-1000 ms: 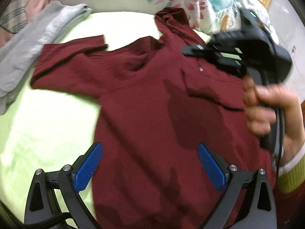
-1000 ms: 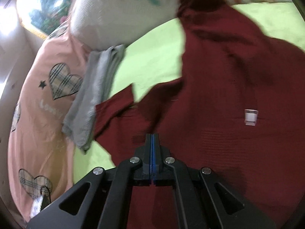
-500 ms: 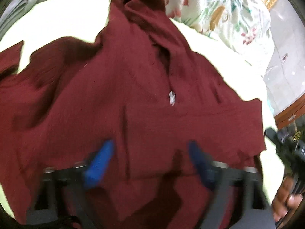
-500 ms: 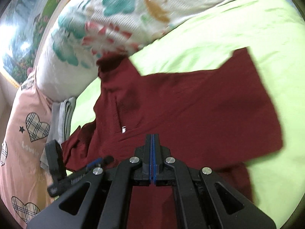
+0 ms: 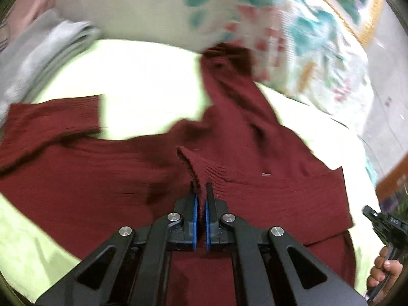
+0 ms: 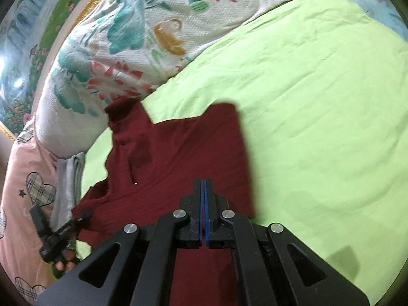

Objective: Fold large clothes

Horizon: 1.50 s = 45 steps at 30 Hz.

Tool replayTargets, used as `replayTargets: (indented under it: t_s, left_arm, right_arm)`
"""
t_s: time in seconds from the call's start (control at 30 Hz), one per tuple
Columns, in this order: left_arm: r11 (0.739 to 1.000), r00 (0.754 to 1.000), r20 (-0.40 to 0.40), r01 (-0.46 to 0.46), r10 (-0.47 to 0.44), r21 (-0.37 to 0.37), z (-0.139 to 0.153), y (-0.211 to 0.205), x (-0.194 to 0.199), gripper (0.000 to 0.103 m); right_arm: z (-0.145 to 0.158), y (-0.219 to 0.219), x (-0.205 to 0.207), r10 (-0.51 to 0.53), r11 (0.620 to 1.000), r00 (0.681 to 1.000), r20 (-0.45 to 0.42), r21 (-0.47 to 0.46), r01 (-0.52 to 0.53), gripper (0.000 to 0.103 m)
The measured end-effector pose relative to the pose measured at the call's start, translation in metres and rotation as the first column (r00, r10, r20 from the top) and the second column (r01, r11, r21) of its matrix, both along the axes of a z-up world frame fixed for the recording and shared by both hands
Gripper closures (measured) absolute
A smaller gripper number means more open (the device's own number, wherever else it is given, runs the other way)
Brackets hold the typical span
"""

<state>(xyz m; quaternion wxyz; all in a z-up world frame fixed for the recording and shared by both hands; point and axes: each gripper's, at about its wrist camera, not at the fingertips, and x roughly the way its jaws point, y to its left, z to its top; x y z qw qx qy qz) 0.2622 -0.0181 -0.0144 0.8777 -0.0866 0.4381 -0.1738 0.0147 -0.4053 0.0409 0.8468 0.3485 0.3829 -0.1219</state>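
A maroon knit sweater (image 5: 102,178) lies spread on a lime green bed sheet (image 5: 153,76), collar toward the pillows and one sleeve (image 5: 56,119) stretched out to the left. My left gripper (image 5: 201,191) is shut on a raised ribbed fold of it near the middle. In the right wrist view the sweater (image 6: 165,158) has a panel folded across, ending in a straight edge. My right gripper (image 6: 204,186) hovers over that panel, shut; a thin red streak shows between its pads, and I cannot tell whether cloth is nipped. A hand (image 5: 385,267) holds it at the sweater's right edge.
A folded grey garment (image 5: 51,51) lies at the far left. A floral quilt (image 6: 140,38) is heaped behind the collar, with a pink heart-print pillow (image 6: 25,204) beside it. Bare green sheet (image 6: 318,102) stretches wide to the right of the sweater.
My left gripper's wide jaws have closed onto a fold of the sweater. The right gripper has swung from over the chest to the sweater's right edge, where a panel now lies folded across.
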Motion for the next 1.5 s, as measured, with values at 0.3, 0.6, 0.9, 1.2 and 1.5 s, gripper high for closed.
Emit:
replayTargets:
  t_s: [0.3,0.6,0.9,1.2,1.5]
  left_arm:
    - [0.997,0.996,-0.042,-0.081,0.081,0.0,-0.017,0.036,0.0,0.101]
    - [0.998,0.996,-0.074,-0.055,0.058,0.032,-0.022,0.023,0.002,0.1]
    - [1.0,0.991,-0.131,0.008,-0.012,-0.029,-0.034,0.006,0.003,0.1]
    - [0.999,0.987,-0.161,0.003,-0.009,-0.037,-0.043,0.01,0.002,0.099]
    - [0.999,0.987,-0.159,-0.014,0.019,0.029,-0.041,0.021,-0.009,0.091]
  right_arm:
    - [-0.029,-0.015,0.044,0.038,0.999,0.997,-0.072,-0.02,-0.04,0.043]
    - [-0.06,-0.017,0.093,0.185,0.982,0.97,-0.155,0.006,-0.186,0.093]
    - [-0.061,-0.048,0.088,0.198,0.979,0.959,-0.202,-0.014,-0.205,0.093]
    - [-0.012,0.011,0.069,0.283,0.948,0.955,-0.082,-0.128,-0.292,0.08]
    - [-0.027,-0.013,0.042,0.102,0.968,0.969,-0.225,-0.2,-0.149,0.09]
